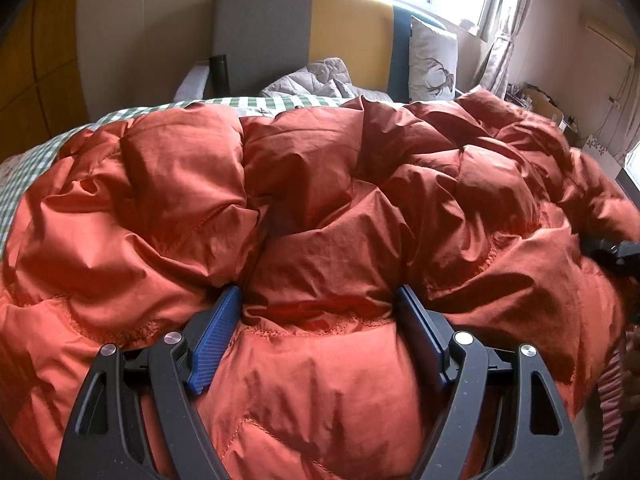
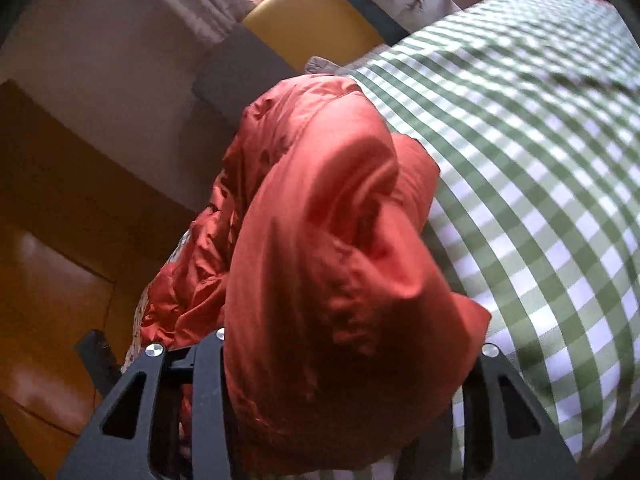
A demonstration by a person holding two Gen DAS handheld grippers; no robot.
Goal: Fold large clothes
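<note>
My left claw (image 1: 318, 312) pinches a puffy fold of the orange coat (image 1: 320, 200), which lies lumpy on the bed (image 2: 540, 160). My right claw (image 2: 348, 360) grips another part. The folding looks barely begun.
</note>
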